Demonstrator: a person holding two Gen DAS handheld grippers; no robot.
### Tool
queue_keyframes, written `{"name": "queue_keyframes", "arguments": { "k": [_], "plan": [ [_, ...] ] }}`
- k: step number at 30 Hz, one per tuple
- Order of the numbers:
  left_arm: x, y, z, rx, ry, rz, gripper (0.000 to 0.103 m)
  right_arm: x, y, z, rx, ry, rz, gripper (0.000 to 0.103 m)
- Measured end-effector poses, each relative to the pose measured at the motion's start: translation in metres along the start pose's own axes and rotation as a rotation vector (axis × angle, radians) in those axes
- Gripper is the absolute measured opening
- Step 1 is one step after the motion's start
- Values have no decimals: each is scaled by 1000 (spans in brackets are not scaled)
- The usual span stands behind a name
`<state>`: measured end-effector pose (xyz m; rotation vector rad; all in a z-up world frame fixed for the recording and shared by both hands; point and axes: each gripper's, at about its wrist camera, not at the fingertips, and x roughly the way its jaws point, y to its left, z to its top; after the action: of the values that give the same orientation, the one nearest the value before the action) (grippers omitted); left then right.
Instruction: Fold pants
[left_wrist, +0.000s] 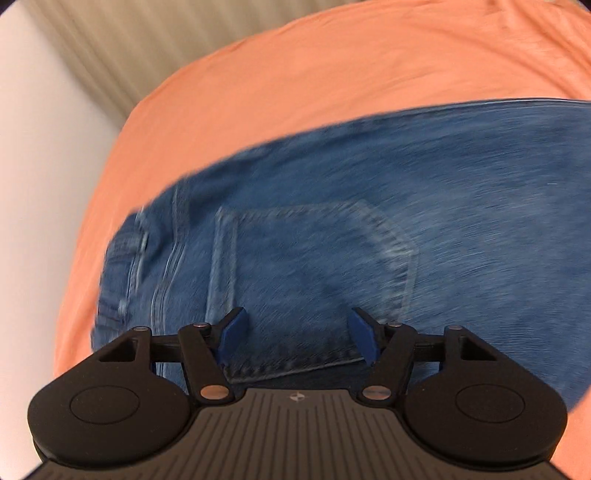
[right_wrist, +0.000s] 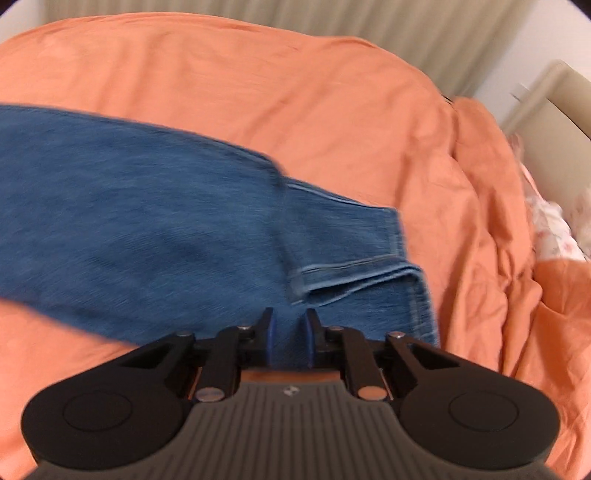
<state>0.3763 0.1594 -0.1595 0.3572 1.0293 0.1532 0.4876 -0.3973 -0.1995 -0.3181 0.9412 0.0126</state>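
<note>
The blue jeans lie flat across an orange duvet on a bed, the denim smeared by motion blur. Around them the cover is bare and rumpled; nothing lies on top of the jeans.

The left hand-held gripper hangs over the seat end, its blue pads spread wide apart above the back pocket, grasping nothing; whether the pads touch the cloth cannot be told. The right hand-held gripper is nearly clenched, with a fold of denim between its pads just below the leg hems.

Only the left wrist view shows the waistband, the pocket and a white wall beside the bed. Only the right wrist view shows the stacked hems, the bunched duvet edge, a floral pillow and a beige headboard. A ribbed radiator stands behind the bed.
</note>
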Motion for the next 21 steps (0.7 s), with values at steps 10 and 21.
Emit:
{"name": "queue_keyframes", "arguments": {
  "k": [10,21],
  "plan": [
    [10,1,7,-39,20,15,76,26,-82,51,147,-57,-165,6],
    [-17,1,6,-90,-38,0,76,-29,-102,-16,320,-85,-23,12]
  ]
}}
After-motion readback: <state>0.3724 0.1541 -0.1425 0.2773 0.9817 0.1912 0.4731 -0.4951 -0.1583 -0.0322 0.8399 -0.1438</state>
